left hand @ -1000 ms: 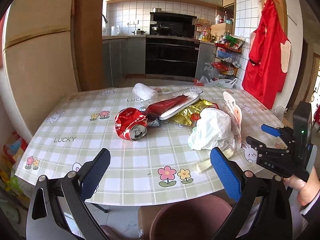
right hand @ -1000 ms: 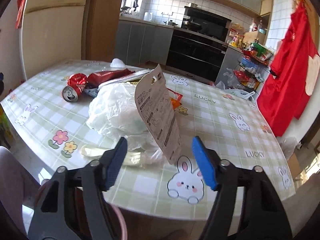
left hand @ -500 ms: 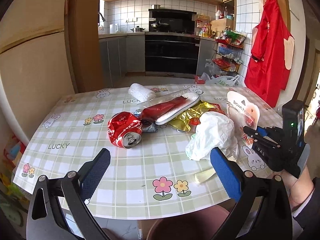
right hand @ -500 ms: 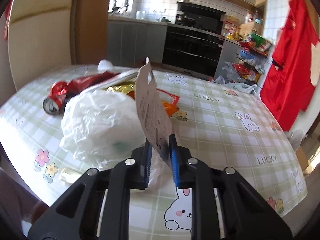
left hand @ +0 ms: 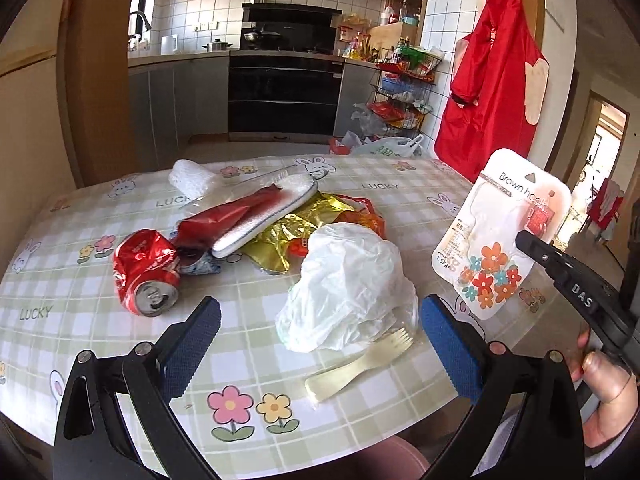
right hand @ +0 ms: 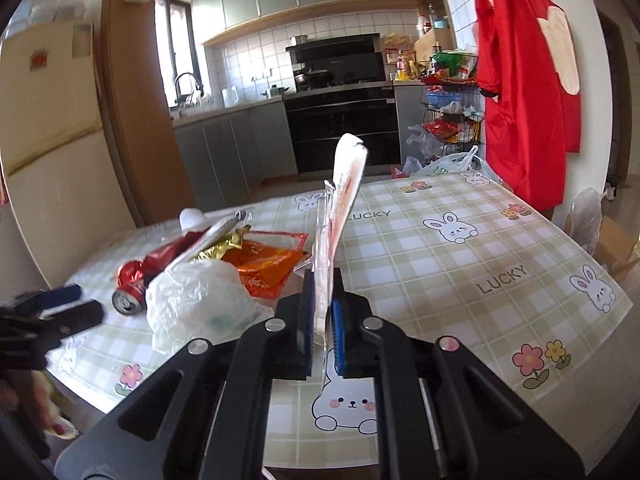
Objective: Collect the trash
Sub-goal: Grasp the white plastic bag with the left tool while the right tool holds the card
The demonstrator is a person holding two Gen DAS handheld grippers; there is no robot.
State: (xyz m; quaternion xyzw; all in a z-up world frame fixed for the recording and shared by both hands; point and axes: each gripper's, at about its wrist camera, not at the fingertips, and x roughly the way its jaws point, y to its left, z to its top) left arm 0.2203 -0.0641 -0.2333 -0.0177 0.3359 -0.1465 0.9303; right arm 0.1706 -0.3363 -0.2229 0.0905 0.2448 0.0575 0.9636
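My right gripper, jaws just closed, pinches the hook card, lifted clear at frame right; left gripper gapes empty.

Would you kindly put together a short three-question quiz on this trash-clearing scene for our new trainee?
1. True or false: the right tool is shut on the hook blister pack.
2. Which item lies on the table nearest the open left tool: A) the crushed red soda can, B) the plastic fork, C) the gold foil wrapper?
3. Fill in: the white plastic bag lies partly over the ____.

Key: 1. True; the pack is lifted clear of the table. 2. B. 3. Fork.
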